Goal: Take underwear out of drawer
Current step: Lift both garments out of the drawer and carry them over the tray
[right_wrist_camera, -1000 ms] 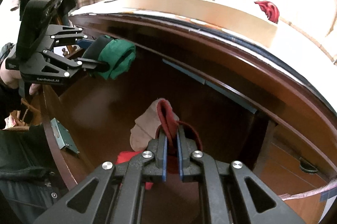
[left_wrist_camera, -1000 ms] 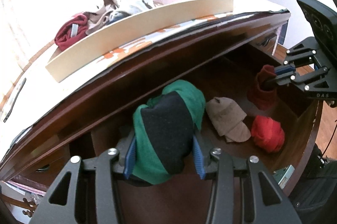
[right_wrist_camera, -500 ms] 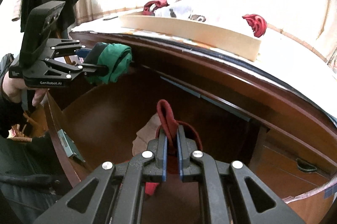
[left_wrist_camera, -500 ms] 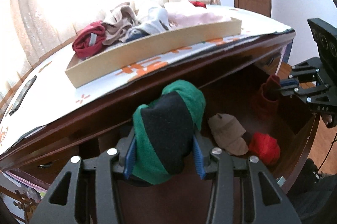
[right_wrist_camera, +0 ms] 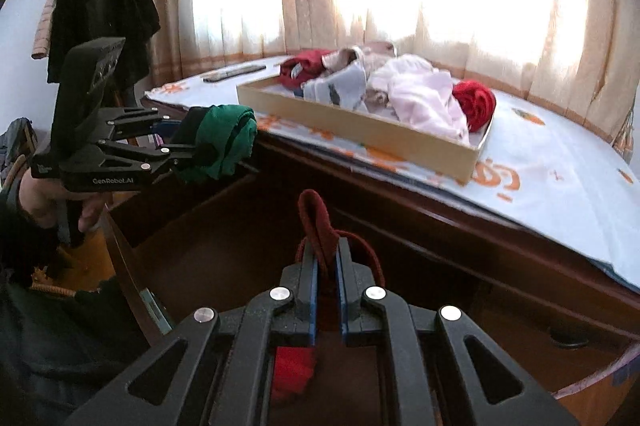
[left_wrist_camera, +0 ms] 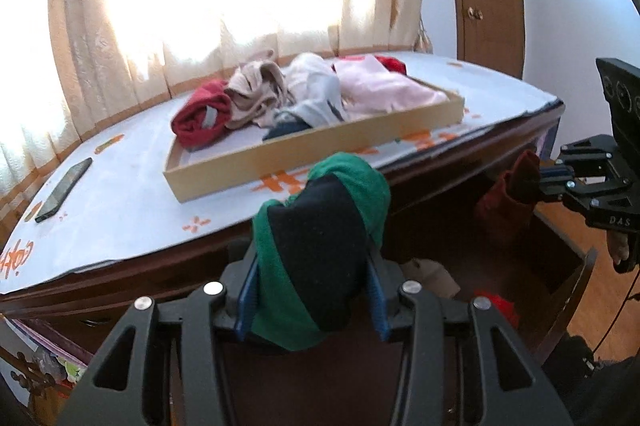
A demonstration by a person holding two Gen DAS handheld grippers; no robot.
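Both hand-held grippers rose clear of the drawer (left_wrist_camera: 576, 278) since before. Left hand-held gripper (left_wrist_camera: 312, 300) clamps green-black underwear (left_wrist_camera: 316, 250), bulky roll, for transfer to tray (left_wrist_camera: 304, 154) on table (left_wrist_camera: 120, 202). Right hand-held gripper (right_wrist_camera: 327, 274) pinches dark-red underwear (right_wrist_camera: 318, 222), thin fold, above drawer.

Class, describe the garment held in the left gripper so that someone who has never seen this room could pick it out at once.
Start at the wooden desk under the curtained window, where a shallow cardboard tray holds a heap of clothes. In front of it, above the open drawer, the left gripper clamps a rolled bundle. It is the only green and black piece; the garment in the right gripper is dark red.
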